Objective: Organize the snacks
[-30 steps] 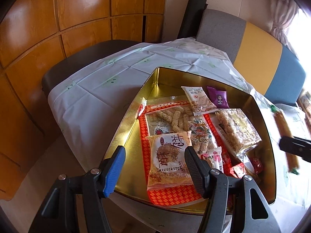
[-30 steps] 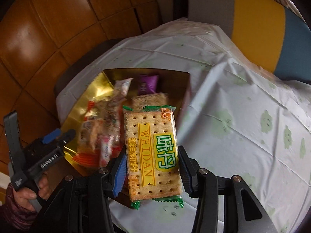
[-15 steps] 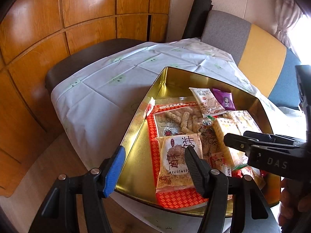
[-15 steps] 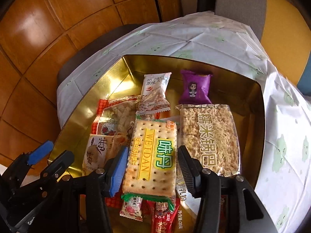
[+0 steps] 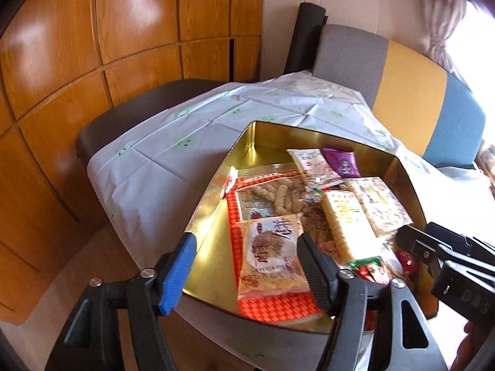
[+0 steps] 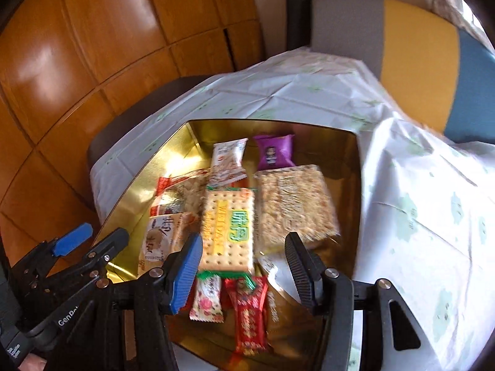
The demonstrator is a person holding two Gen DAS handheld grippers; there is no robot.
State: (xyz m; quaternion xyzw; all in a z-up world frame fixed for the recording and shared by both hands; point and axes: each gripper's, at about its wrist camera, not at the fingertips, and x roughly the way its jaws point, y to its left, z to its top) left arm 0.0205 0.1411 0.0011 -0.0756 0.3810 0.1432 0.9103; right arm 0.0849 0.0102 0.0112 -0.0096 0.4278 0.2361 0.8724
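A gold tin tray (image 5: 213,210) (image 6: 173,157) holds several snack packs. The Weidan cracker pack (image 6: 229,230) (image 5: 348,225) lies in the tray between a beige round-cake pack (image 6: 164,238) (image 5: 272,259) and a puffed-rice bar pack (image 6: 294,204) (image 5: 382,204). My right gripper (image 6: 244,269) is open and empty just behind the cracker pack; it shows in the left wrist view (image 5: 433,250) at the tray's right. My left gripper (image 5: 244,266) is open and empty over the tray's near edge; it shows in the right wrist view (image 6: 89,241).
A purple packet (image 6: 273,151) and a white packet (image 6: 229,154) lie at the tray's far end; red candy packs (image 6: 249,312) lie near me. The tray sits on a white tablecloth (image 6: 417,216). A grey-yellow-blue bench back (image 5: 411,99) and wood panelling (image 5: 92,61) stand behind.
My right gripper carried the cracker pack over the tray, opened and let it go; the pack now lies among the snacks. The right gripper has drawn back. My left gripper stayed open.
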